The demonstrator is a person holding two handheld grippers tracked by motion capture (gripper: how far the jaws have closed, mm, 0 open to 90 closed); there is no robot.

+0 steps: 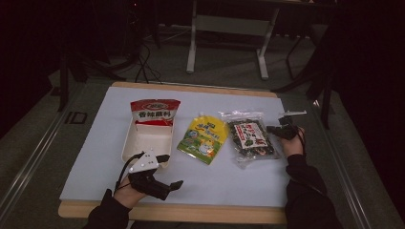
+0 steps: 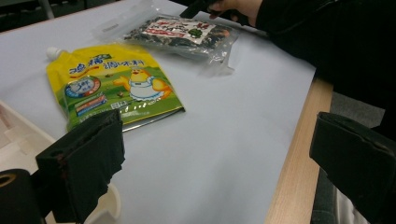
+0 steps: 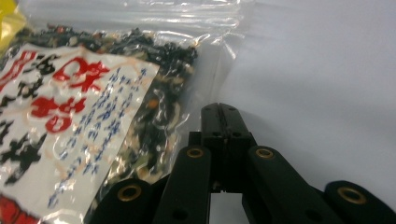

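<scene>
While both hands rest low on the white sheet (image 1: 95,157) that covers the table, the high view has the left gripper (image 1: 173,171) at the near-left corner, just in front of a white tray (image 1: 129,143); its jaws stand wide apart with nothing between them. A red-and-white packet (image 1: 154,112) leans upright in the tray's far end. Right of the tray lies a yellow spouted pouch (image 1: 202,138), flat, label up. Next to that, a clear bag of dark dried food (image 1: 249,137) with a red-lettered label lies flat. The right gripper (image 1: 273,129) sits at that bag's right edge, jaws pointing left toward it.

Left gripper view: the two black jaws are far apart at the bottom corners, empty. The yellow spouted pouch (image 2: 114,84) lies ahead; beyond it the clear bag of dark dried food (image 2: 180,35), with the right hand (image 2: 236,7) at its far end. Tray rim is visible at lower left (image 2: 18,135).

Right gripper view: right gripper (image 3: 219,109) jaws are pressed together, tips meeting on bare white sheet (image 3: 317,79). The clear bag of dark dried food (image 3: 88,116) lies just beside them to the left; its clear edge film appears to touch the jaw's side, not caught between them.
</scene>
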